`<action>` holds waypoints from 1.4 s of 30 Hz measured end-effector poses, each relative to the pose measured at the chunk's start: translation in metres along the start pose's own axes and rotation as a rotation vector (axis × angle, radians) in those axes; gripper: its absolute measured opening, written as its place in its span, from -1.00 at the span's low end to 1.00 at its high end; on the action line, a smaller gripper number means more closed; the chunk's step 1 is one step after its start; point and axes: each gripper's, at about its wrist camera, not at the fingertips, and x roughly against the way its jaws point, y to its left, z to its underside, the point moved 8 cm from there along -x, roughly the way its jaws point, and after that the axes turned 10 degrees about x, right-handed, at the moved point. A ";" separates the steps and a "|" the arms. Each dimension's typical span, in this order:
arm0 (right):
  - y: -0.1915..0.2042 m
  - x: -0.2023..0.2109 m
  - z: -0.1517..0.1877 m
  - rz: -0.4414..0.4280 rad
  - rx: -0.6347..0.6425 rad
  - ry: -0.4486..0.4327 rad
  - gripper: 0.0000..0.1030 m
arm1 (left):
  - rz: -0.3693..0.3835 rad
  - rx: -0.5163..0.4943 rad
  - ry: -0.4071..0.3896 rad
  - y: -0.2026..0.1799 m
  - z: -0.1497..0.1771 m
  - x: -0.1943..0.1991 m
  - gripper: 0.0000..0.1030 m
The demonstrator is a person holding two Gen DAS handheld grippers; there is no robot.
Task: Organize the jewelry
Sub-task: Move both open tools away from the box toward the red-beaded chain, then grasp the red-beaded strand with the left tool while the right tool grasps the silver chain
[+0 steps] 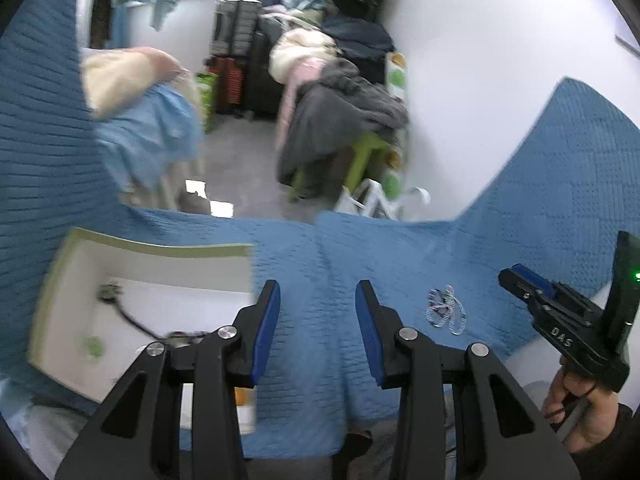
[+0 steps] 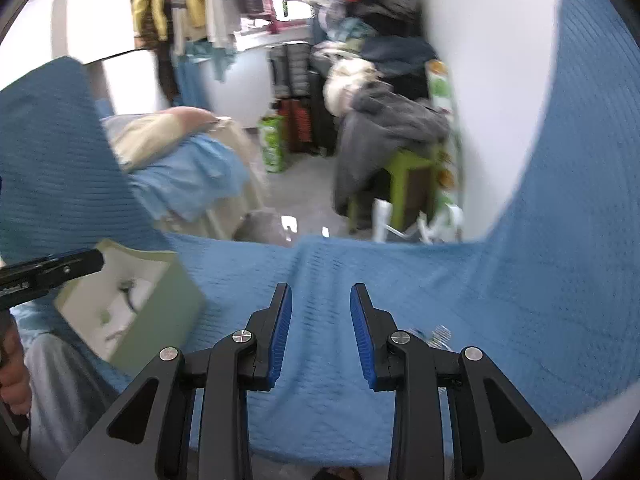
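A green-edged white box [image 1: 132, 246] lies open on the blue quilt at the left. Inside it are a dark necklace [image 1: 128, 316] and a small green piece [image 1: 95, 346]. A silvery chain [image 1: 446, 310] lies on the quilt to the right. My left gripper [image 1: 318, 286] is open and empty over the quilt between box and chain. My right gripper [image 2: 321, 289] is open and empty; it also shows in the left wrist view [image 1: 520, 276] to the right of the chain. In the right wrist view the chain [image 2: 440, 334] peeks out beside the right finger and the box [image 2: 160, 304] stands at the left.
The blue quilt [image 1: 560, 200] covers the work surface and ends at a front edge. Beyond it are a green stool [image 1: 366, 156] piled with dark clothes, suitcases, hanging clothes and a white wall at the right.
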 end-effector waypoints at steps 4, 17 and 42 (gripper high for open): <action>-0.036 -0.017 0.034 0.042 -0.044 0.053 -0.46 | 0.072 -0.018 0.058 -0.032 0.014 -0.028 -0.23; -0.104 -0.086 0.108 0.052 -0.192 0.217 -0.46 | 0.168 -0.061 0.221 -0.104 0.057 -0.121 -0.23; -0.114 -0.147 0.106 0.094 -0.134 0.284 -0.92 | 0.195 -0.103 0.371 -0.147 0.084 -0.213 -0.69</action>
